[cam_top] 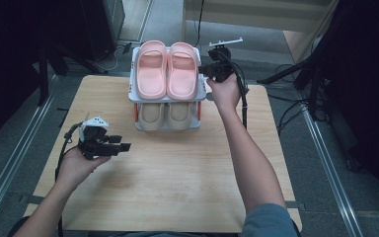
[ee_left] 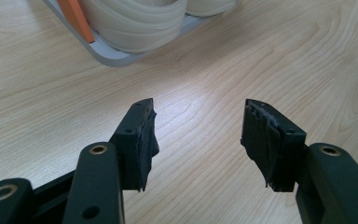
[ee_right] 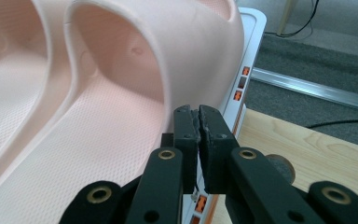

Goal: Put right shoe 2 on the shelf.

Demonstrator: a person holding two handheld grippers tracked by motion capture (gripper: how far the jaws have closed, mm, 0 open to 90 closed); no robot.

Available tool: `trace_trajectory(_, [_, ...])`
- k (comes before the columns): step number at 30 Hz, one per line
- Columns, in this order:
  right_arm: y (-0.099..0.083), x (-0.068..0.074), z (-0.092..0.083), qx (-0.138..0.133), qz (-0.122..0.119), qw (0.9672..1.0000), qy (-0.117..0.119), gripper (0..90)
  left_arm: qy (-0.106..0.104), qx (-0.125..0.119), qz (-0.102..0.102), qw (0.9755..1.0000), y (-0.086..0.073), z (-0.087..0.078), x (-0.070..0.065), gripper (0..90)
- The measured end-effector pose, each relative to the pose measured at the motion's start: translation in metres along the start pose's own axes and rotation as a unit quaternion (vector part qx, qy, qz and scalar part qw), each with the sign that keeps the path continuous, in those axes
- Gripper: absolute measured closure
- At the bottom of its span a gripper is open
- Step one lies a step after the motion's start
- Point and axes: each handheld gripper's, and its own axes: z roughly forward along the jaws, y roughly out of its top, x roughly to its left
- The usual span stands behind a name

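Pink slippers [cam_top: 167, 69] lie on the rack's top shelf [cam_top: 134, 97], just left of the right tool [ee_right: 199, 122], whose jaws are pressed almost together on nothing. The left tool [ee_left: 198, 135] hangs spread above the desk [ee_left: 261, 56]. I judge a careless push sideways could slide the nearer slipper off.

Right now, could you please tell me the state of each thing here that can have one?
Pink slippers: side by side on the rack's top shelf, soles down.
Beige slippers: side by side on the lower shelf.
Shoe rack: upright on the table, both shelves full.
Left gripper: jaws open over bare wood, holding nothing.
Right gripper: jaws shut, nothing between them, beside the right pink slipper.
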Motion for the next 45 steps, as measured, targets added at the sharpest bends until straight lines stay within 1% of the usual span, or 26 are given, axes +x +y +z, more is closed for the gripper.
trace_trajectory(2, [-0.002, 0.001, -0.004, -0.008, -0.007, 0.9999, 0.001, 86.9, -0.002, 0.001, 0.000, 1.0000, 0.001, 0.001, 0.000, 44.4])
trace_trajectory(5, [-0.005, 0.004, -0.010, -0.004, -0.019, 0.9998, 0.002, 86.6, -0.002, -0.001, 0.000, 1.0000, 0.002, 0.003, 0.000, 44.4])
trace_trajectory(6, [-0.006, 0.005, -0.013, -0.004, -0.022, 0.9997, 0.004, 86.5, -0.004, 0.000, 0.000, 1.0000, 0.003, 0.003, 0.000, 44.5])
trace_trajectory(8, [-0.009, 0.006, -0.018, -0.003, -0.027, 0.9996, 0.010, 86.0, -0.004, 0.001, 0.002, 1.0000, 0.004, 0.005, 0.000, 44.4])
trace_trajectory(9, [-0.011, 0.007, -0.020, -0.003, -0.028, 0.9995, 0.013, 85.5, -0.005, -0.002, 0.001, 1.0000, 0.005, 0.005, 0.000, 44.4])
trace_trajectory(14, [-0.025, 0.010, -0.033, -0.009, -0.038, 0.9988, 0.028, 85.1, -0.010, 0.003, 0.003, 0.9999, 0.009, 0.010, 0.000, 44.4])
trace_trajectory(17, [-0.034, 0.012, -0.041, -0.013, -0.041, 0.9983, 0.040, 84.3, -0.012, 0.004, 0.004, 0.9999, 0.011, 0.014, -0.001, 44.3])
trace_trajectory(19, [-0.041, 0.014, -0.046, -0.016, -0.042, 0.9979, 0.047, 83.5, -0.012, 0.006, 0.009, 0.9999, 0.012, 0.015, -0.001, 44.2])
trace_trajectory(23, [-0.055, 0.015, -0.055, -0.024, -0.044, 0.9969, 0.060, 81.8, -0.013, 0.006, 0.009, 0.9998, 0.013, 0.018, -0.001, 44.0])
trace_trajectory(26, [-0.067, 0.015, -0.061, -0.032, -0.047, 0.9960, 0.068, 80.1, -0.011, 0.008, 0.011, 0.9998, 0.014, 0.019, 0.000, 43.8])
trace_trajectory(29, [-0.080, 0.016, -0.067, -0.039, -0.056, 0.9950, 0.072, 79.1, -0.012, 0.006, 0.012, 0.9998, 0.015, 0.019, 0.001, 43.7])
trace_trajectory(31, [-0.089, 0.017, -0.069, -0.038, -0.056, 0.9947, 0.077, 77.7, -0.011, 0.004, 0.011, 0.9999, 0.016, 0.021, 0.001, 43.7])
trace_trajectory(33, [-0.098, 0.016, -0.071, -0.035, -0.058, 0.9946, 0.078, 77.0, -0.012, 0.007, 0.011, 0.9998, 0.017, 0.022, 0.001, 43.5])
trace_trajectory(37, [-0.119, 0.016, -0.072, -0.030, -0.057, 0.9942, 0.087, 73.8, -0.014, 0.002, 0.011, 0.9998, 0.018, 0.025, 0.001, 43.1])
trace_trajectory(40, [-0.133, 0.014, -0.075, -0.028, -0.060, 0.9942, 0.085, 71.0, -0.016, 0.001, 0.014, 0.9998, 0.018, 0.026, 0.002, 42.9])
trace_trajectory(43, [-0.147, 0.014, -0.077, -0.025, -0.061, 0.9939, 0.088, 69.0, -0.015, -0.004, 0.012, 0.9998, 0.019, 0.028, 0.002, 42.5])
trace_trajectory(45, [-0.155, 0.014, -0.078, -0.026, -0.058, 0.9938, 0.091, 68.3, -0.015, -0.003, 0.011, 0.9998, 0.019, 0.029, 0.002, 42.2])
